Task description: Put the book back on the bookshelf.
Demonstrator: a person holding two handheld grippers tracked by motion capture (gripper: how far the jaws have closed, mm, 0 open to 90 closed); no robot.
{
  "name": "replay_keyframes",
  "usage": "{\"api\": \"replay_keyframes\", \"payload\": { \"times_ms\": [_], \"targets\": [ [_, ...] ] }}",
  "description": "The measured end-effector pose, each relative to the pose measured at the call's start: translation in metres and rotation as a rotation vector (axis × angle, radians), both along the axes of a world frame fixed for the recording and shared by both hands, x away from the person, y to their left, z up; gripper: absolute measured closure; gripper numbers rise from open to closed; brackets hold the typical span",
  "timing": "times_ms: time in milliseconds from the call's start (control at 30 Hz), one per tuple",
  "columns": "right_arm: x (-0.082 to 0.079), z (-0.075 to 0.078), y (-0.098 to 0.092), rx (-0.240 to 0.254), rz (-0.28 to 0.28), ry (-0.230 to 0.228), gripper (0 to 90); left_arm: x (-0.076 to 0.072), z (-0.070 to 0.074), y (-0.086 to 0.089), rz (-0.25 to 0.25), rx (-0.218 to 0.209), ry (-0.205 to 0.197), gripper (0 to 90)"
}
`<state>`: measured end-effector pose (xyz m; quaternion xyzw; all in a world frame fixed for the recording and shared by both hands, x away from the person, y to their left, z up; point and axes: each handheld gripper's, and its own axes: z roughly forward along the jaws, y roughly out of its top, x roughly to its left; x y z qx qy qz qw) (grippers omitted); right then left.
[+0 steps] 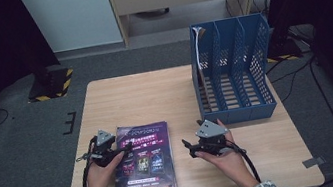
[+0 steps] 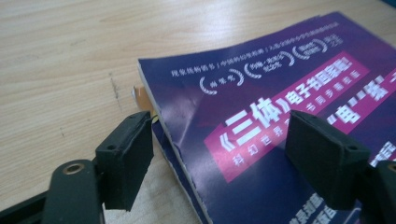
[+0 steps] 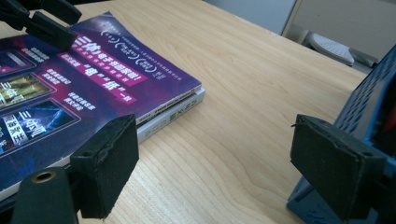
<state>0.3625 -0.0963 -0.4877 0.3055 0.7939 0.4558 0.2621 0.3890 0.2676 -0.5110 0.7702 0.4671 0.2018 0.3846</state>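
Best to slide the left claw over the edge of the top book and pinch just that cover, not the second book under it; then lift slowly toward the blue rack. Books lying flat in a stack at the near left of the worktop; left claw spread across the top book's edge, pads not pressing yet. Right claw spread wide, empty, over bare wood between books and rack.

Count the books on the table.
2, stacked at the table's near left: the purple-covered magazine on top, a white-spined book under it, edge showing at the right side. More beneath may be hidden. None visible in the blue file rack.
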Motion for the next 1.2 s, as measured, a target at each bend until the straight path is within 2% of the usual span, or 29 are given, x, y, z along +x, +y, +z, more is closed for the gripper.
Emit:
{"api": "replay_keyframes", "payload": {
  "times_ms": [67,167,500,567,700,867,967,1033,1133,1200],
  "targets": [
    [0.0,-0.001,0.002,-0.006,0.004,0.005,15.7,0.0,0.0,0.001,-0.009,-0.016,0.007,27.0],
    [0.0,-0.002,0.004,-0.009,0.008,0.007,15.6,0.0,-0.001,0.001,-0.012,-0.027,0.009,27.2],
    [-0.003,-0.009,0.012,-0.021,0.035,0.035,15.2,-0.002,0.001,0.002,-0.017,-0.015,0.009,32.0],
    [-0.003,-0.01,0.014,-0.016,0.043,0.045,10.8,-0.002,0.001,0.001,-0.013,-0.02,0.005,32.8],
    [-0.004,-0.012,0.021,-0.005,0.048,0.066,9.3,-0.004,0.002,0.001,-0.015,-0.017,0.002,33.3],
    [-0.004,-0.017,0.028,-0.028,0.072,0.083,8.5,-0.004,0.001,0.0,-0.026,-0.023,0.005,33.5],
    [-0.003,-0.018,0.03,-0.035,0.091,0.094,8.5,-0.004,0.002,-0.003,-0.037,-0.016,0.003,34.2],
    [-0.003,-0.019,0.03,-0.033,0.097,0.105,8.5,-0.004,0.002,-0.008,-0.045,0.005,0.002,33.9],
    [-0.003,-0.02,0.028,-0.019,0.099,0.119,9.0,-0.004,0.002,-0.011,-0.051,0.007,0.0,33.7],
    [-0.003,-0.02,0.027,-0.013,0.103,0.125,9.0,-0.005,0.002,-0.016,-0.079,0.02,-0.004,34.0]
  ]
}}
